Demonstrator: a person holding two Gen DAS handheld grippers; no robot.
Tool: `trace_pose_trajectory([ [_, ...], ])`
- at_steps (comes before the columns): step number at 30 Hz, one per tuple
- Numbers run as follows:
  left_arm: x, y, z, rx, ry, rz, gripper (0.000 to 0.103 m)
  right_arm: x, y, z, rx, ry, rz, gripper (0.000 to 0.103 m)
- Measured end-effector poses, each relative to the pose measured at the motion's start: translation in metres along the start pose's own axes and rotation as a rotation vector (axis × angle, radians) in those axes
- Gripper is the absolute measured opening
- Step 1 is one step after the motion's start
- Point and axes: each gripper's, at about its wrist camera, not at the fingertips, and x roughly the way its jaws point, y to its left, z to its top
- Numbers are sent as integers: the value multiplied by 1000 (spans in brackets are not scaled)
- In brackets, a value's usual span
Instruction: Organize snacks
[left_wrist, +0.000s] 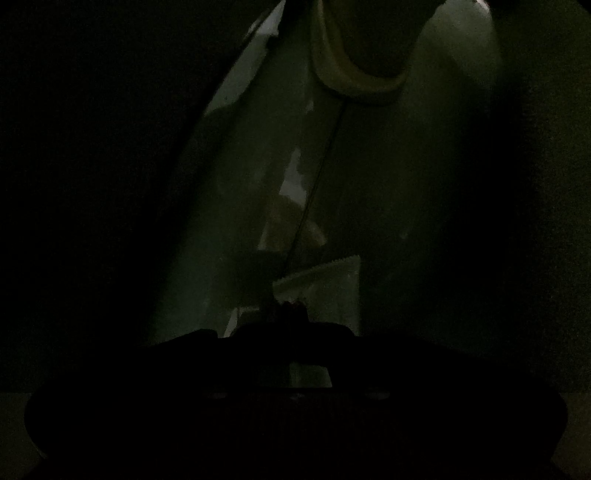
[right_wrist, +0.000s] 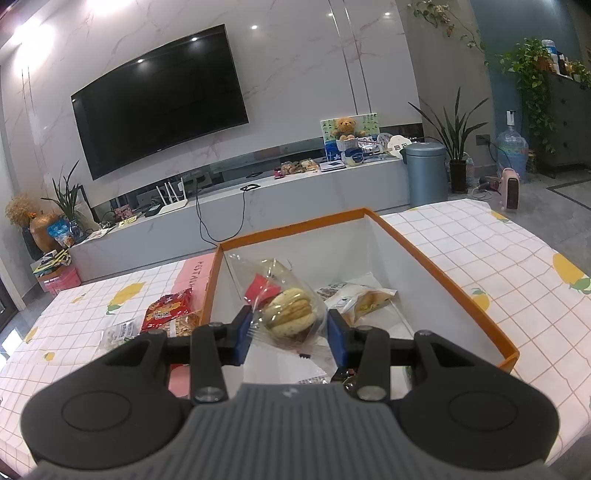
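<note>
The right hand-held gripper (right_wrist: 290, 334) held a clear packet of round sandwich biscuits (right_wrist: 290, 314) between its blue pads, part-open around it, above the orange-edged box (right_wrist: 458, 275). More wrapped snacks lay in the box just beyond it, and a red snack bag (right_wrist: 168, 308) sat on the checked desk (right_wrist: 480, 251) to its left. The packet looked light, crinkly and slippery, the biscuits brittle; it probably wanted a gentle hold across the stack. The left hand-held gripper (left_wrist: 291, 314), seen in near darkness, was closed, seemingly pinching a serrated wrapper edge (left_wrist: 321, 269).
</note>
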Motion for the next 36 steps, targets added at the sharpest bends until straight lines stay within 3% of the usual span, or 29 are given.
trace_pose_trajectory([
  [3,10,1,3,-24,39,-6,5,1,1,-1,-2,1,-1,41],
  [4,9,3,4,-32,64,-38,29,1,1,-1,-2,3,-3,41],
  [5,15,4,4,-51,104,-75,47,2,0,-2,0,5,-4,41],
  [6,21,5,4,-83,139,-75,75,2,0,-2,3,7,-5,41],
  [10,35,-1,9,-76,164,-35,86,4,0,0,4,12,-8,41],
  [13,48,-10,16,-79,186,-5,86,4,-1,-1,6,14,-10,41],
  [15,57,-20,22,-56,200,13,96,4,-1,-1,6,15,-13,41],
  [17,58,-25,27,-45,189,42,93,3,-1,-1,7,15,-16,41],
  [19,50,-21,26,-65,137,73,59,3,-2,-1,11,16,-19,41],
  [23,44,-16,25,-103,92,67,51,4,-1,0,8,17,-20,41],
  [25,40,-20,24,-82,67,55,40,4,-1,0,3,16,-23,41],
  [31,14,-22,22,-26,-32,41,37,3,-2,0,4,13,-31,41],
  [36,-2,-28,14,23,-170,37,36,1,-4,0,9,6,-29,41],
])
